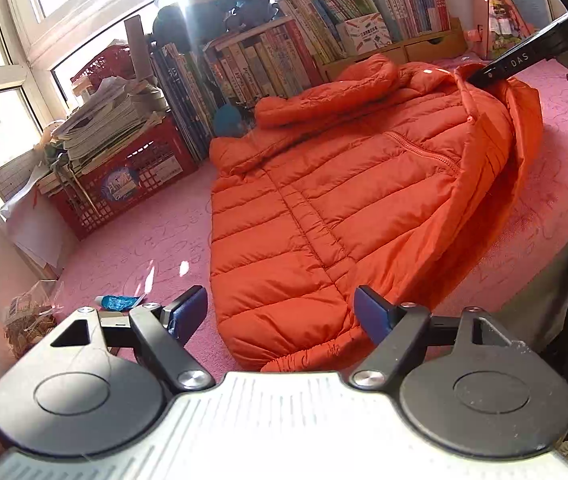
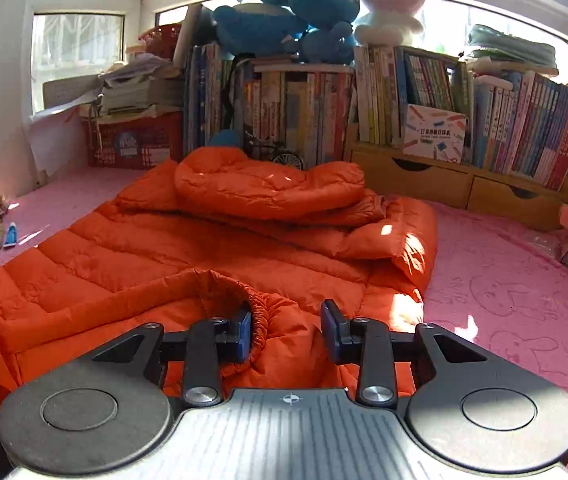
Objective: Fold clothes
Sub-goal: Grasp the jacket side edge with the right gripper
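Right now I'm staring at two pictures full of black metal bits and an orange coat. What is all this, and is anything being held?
No robot here: a person holds a hand tool in each hand, each ending in a two-fingered claw with a camera looking along its fingers. One picture comes from the left claw, the other from the right claw. An orange puffer jacket lies on a pink cover, one sleeve folded across it, in front of shelves of books. The left claw is open above the jacket's hem, holding nothing. The right claw is open around an elastic sleeve cuff, not clamped on it.
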`<state>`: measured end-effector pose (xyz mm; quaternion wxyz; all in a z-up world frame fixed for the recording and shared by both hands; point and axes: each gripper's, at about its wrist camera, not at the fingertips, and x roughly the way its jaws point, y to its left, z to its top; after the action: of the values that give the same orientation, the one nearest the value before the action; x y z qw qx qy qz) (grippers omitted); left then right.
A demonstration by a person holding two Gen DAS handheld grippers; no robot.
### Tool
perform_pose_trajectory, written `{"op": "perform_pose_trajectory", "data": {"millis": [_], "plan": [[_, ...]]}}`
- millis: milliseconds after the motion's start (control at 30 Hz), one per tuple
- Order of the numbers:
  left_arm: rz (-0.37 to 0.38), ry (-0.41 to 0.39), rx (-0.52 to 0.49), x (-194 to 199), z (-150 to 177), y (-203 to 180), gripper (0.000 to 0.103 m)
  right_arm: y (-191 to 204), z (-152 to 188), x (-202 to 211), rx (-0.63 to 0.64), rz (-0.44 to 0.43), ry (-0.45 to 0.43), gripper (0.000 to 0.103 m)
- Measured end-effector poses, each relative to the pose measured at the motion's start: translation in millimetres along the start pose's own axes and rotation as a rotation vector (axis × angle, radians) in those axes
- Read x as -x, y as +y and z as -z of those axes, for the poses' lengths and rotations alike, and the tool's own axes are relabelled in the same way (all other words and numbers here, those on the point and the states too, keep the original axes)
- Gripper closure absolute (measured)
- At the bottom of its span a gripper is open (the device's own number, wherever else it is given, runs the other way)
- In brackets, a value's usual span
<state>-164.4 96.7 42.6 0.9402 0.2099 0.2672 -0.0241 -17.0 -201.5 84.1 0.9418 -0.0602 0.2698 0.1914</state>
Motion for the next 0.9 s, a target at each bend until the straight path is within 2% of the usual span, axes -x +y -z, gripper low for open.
{"op": "perform_pose_trajectory", "data": {"millis": [100, 200, 400, 500, 567, 633, 700, 800, 833, 900], "plan": [[0.015, -0.018, 0.035, 4.8, -3.5, 5.9, 0.022, -8.6, -8.5, -37.9, -0.083, -0.01, 0.071, 0.067], [0.068, -0.058, 0.057, 11.2, -9.3, 11.0, 0.022, -15.4, -13.1, -66.2, -0.171, -0.007, 0.123, 0.067], [0.252, -0.158, 0.007, 18.8, -19.4, 5.7, 0.019, -23.0, -14.2, -82.5, -0.265, 0.042, 0.154, 0.067], [0.268, -0.182, -0.05, 8.5, -23.2, -8.8, 0.014, -28.9, -12.0, -83.5, -0.307, 0.031, 0.154, 0.066], [0.228, -0.153, -0.052, -10.9, -24.4, -13.9, 0.014, -31.6, -10.5, -80.9, -0.311, 0.014, 0.14, 0.065], [0.187, -0.116, -0.031, -32.2, -25.4, -14.9, 0.015, -35.8, -9.4, -73.6, -0.298, -0.031, 0.103, 0.061], [0.153, -0.081, -0.004, -52.8, -26.4, -13.9, 0.015, -42.7, -7.6, -60.0, -0.269, -0.097, 0.048, 0.045], [0.188, -0.056, 0.115, -71.6, -29.1, 8.0, 0.015, -57.4, -11.4, -28.3, -0.177, -0.148, -0.051, 0.03], [0.195, -0.053, 0.141, -75.2, -30.3, 12.9, 0.015, -62.3, -13.8, -18.4, -0.137, -0.163, -0.063, 0.028], [0.192, -0.061, 0.164, -78.9, -31.9, 18.8, 0.015, -69.2, -19.7, 0.5, -0.059, -0.193, -0.07, 0.017]]}}
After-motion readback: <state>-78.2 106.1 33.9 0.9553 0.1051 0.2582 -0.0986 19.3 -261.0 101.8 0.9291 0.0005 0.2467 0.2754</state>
